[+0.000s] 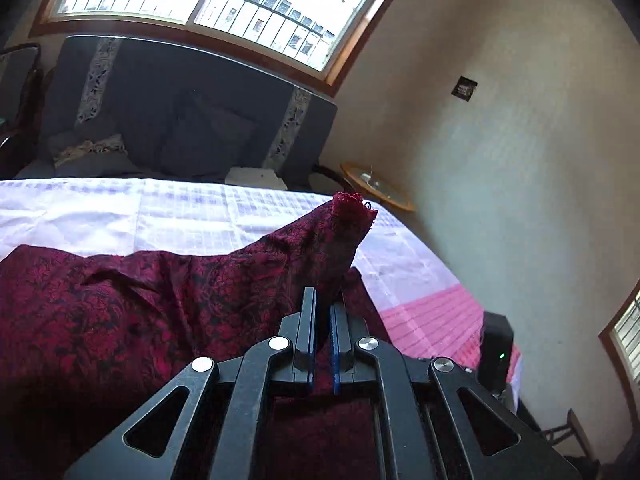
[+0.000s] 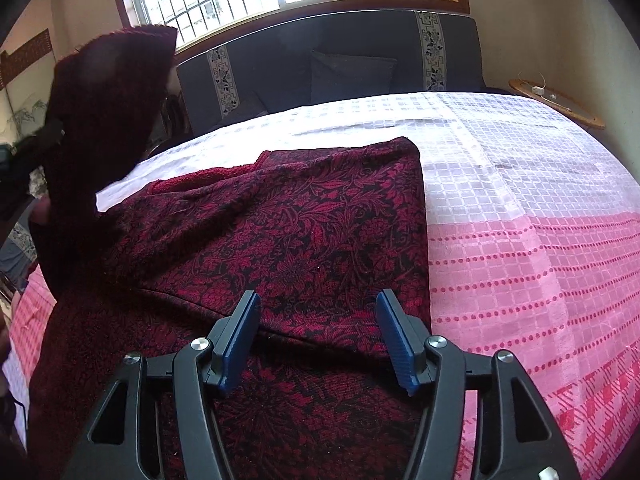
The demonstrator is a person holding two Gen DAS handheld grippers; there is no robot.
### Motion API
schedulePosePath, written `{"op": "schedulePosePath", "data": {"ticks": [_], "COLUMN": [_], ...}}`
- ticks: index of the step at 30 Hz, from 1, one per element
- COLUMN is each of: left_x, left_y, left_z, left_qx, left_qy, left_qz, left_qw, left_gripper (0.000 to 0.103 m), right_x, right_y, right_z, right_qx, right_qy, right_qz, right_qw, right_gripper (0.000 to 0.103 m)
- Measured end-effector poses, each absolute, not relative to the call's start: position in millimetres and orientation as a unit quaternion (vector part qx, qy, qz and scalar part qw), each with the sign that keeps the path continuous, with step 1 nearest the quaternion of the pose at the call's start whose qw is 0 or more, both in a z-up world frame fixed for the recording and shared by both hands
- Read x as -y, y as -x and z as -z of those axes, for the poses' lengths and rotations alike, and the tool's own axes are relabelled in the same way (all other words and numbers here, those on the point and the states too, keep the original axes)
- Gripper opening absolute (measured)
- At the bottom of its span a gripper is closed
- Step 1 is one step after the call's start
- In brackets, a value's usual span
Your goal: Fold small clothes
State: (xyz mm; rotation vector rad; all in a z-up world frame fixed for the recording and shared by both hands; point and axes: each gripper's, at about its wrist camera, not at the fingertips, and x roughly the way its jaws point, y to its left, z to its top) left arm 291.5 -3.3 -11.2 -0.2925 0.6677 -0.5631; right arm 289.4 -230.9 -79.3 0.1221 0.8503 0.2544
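Observation:
A dark red garment with a black floral pattern lies on the bed. My left gripper is shut on a corner of the garment and holds that corner lifted, its frayed tip standing above the fingers. The raised flap shows at the far left of the right wrist view. My right gripper is open and empty, hovering just above the garment's near right part, close to its right edge.
The bed cover is white checked at the far end and pink near me. A dark headboard with cushions stands under a window. A round side table stands at the bed's far right. A black device sits at the bed edge.

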Motion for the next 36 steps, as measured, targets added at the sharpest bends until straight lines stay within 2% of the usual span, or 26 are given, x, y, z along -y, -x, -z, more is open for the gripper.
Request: {"op": "schedulePosePath", "data": {"ticks": [3,6,7,8,9,10,11,14,22,23,24,25,26,28,34,36], "left_x": [46.6,55.4,52.6,45.0,34.7,20.1,2.7,-54.3,-140.1,-144.3,-150.0,-154.9,-159.8,-163.9,-151.1,-149.0], "left_y": [-282.1,-249.2,-237.2,-227.6,-217.7,-208.3,-199.2,-193.0,-215.5,-217.1,-218.9,-221.2,-221.9,-218.0,-214.4,-215.9], "left_z": [41.6,38.2,31.7,26.2,22.5,20.2,19.5,32.4,90.2,95.5,100.4,105.4,109.9,111.6,107.1,107.6], "left_qx": [-0.344,-0.326,-0.315,-0.304,-0.292,-0.276,-0.253,-0.229,-0.302,-0.306,-0.311,-0.315,-0.316,-0.309,-0.306,-0.311], "left_qy": [0.035,0.005,0.006,0.007,0.009,0.016,0.028,0.057,0.25,0.268,0.286,0.303,0.318,0.327,0.295,0.288], "left_qz": [0.273,0.289,0.293,0.285,0.267,0.242,0.218,0.162,0.127,0.127,0.127,0.125,0.124,0.12,0.113,0.11], "left_qw": [0.898,0.9,0.903,0.909,0.918,0.93,0.942,0.958,0.911,0.905,0.898,0.891,0.885,0.885,0.898,0.899], "left_gripper": [0.009,0.01,0.017,0.035,0.049,0.07,0.077,0.08,0.08,0.08,0.08,0.08,0.08,0.08,0.081,0.081], "right_x": [236.0,240.3,242.4,244.7,247.9,252.9,259.0,269.2,229.0,222.6,216.2,209.6,204.1,195.1,212.5,223.3], "right_y": [-288.8,-289.9,-290.2,-290.5,-290.3,-290.2,-290.6,-297.9,-352.7,-357.4,-362.7,-367.2,-370.7,-369.7,-359.3,-363.4], "right_z": [79.2,79.5,79.7,79.6,79.0,78.4,77.9,75.0,76.1,77.7,79.9,82.4,84.8,81.3,23.3,25.5], "right_qx": [-0.408,-0.405,-0.405,-0.404,-0.404,-0.403,-0.402,-0.402,-0.458,-0.461,-0.467,-0.475,-0.483,-0.471,-0.365,-0.37], "right_qy": [-0.078,-0.095,-0.102,-0.111,-0.125,-0.15,-0.186,-0.249,-0.175,-0.166,-0.156,-0.147,-0.139,-0.128,-0.113,-0.113], "right_qz": [-0.133,-0.146,-0.149,-0.15,-0.155,-0.169,-0.191,-0.225,-0.219,-0.219,-0.218,-0.215,-0.21,-0.201,-0.187,-0.176], "right_qw": [0.9,0.898,0.896,0.895,0.893,0.887,0.876,0.852,0.844,0.844,0.843,0.841,0.839,0.849,0.905,0.905], "right_gripper": [0.06,0.063,0.063,0.063,0.064,0.065,0.067,0.074,0.074,0.071,0.06,0.043,0.011,0.01,0.008,0.008]}}
